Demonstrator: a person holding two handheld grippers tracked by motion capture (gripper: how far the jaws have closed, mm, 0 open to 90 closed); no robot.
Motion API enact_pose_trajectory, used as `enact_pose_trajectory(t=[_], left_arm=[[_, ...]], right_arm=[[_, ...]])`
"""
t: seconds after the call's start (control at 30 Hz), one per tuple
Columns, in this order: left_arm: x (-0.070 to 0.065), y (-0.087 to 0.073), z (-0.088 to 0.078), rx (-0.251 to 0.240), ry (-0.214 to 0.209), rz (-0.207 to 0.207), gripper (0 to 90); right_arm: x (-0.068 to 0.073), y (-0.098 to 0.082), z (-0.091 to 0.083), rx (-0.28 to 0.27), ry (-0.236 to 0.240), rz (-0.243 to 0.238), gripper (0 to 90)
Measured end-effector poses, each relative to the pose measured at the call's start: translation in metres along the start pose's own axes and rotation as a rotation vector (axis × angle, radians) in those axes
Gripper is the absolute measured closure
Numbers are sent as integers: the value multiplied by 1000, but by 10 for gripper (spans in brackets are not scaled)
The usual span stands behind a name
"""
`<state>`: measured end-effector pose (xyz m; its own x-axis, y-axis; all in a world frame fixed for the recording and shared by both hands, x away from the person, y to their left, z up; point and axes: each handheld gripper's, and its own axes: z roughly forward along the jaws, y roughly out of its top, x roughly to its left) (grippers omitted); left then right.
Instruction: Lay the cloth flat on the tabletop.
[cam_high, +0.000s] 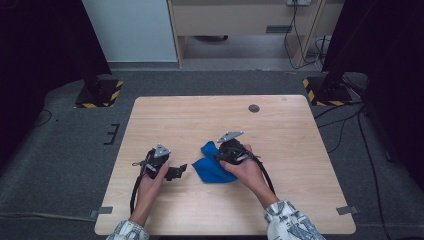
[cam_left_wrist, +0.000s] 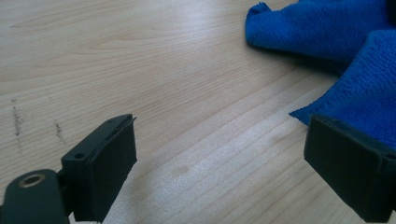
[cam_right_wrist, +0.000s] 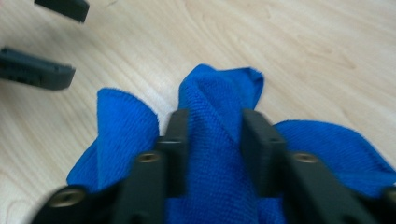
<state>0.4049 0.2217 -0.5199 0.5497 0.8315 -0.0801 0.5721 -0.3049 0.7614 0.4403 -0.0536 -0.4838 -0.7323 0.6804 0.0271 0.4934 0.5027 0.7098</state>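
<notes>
A blue cloth (cam_high: 212, 165) is seen crumpled on the wooden table (cam_high: 280, 140), a little right of the middle and toward the near edge. The right gripper (cam_right_wrist: 212, 140) is set down onto it from the near side, and in the right gripper view a raised fold of the fabric is gathered between its two jaws, which are drawn fairly close and appear to be pinching that ridge. The left gripper (cam_high: 177, 171) is held just left of the cloth, low over the bare wood, with its jaws spread wide and nothing between them; in the left gripper view one jaw is seen just beside the cloth's nearest corner. For the step to be done well, a firm bite on the fold should be confirmed before any lift is made, since a thin pinch of towelling could slip out. The free corner on the left should then be taken squarely by the open gripper, so that the cloth can be drawn out flat between both.
</notes>
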Motion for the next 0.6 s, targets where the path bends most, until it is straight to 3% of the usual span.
enact_pose_trajectory(t=[0.13,0.4,0.6], left_arm=[[0,1,-2,-16,-2,-2,85],[-4,3,-2,-22,-21,-1,85],[-11,6,0,-27,-44,3,86]], right_arm=[[-2,-1,-5,-15,14,2,825],[-12,-7,-29,-73,9,24,819],[-24,-24,-44,-96,-6,54,812]])
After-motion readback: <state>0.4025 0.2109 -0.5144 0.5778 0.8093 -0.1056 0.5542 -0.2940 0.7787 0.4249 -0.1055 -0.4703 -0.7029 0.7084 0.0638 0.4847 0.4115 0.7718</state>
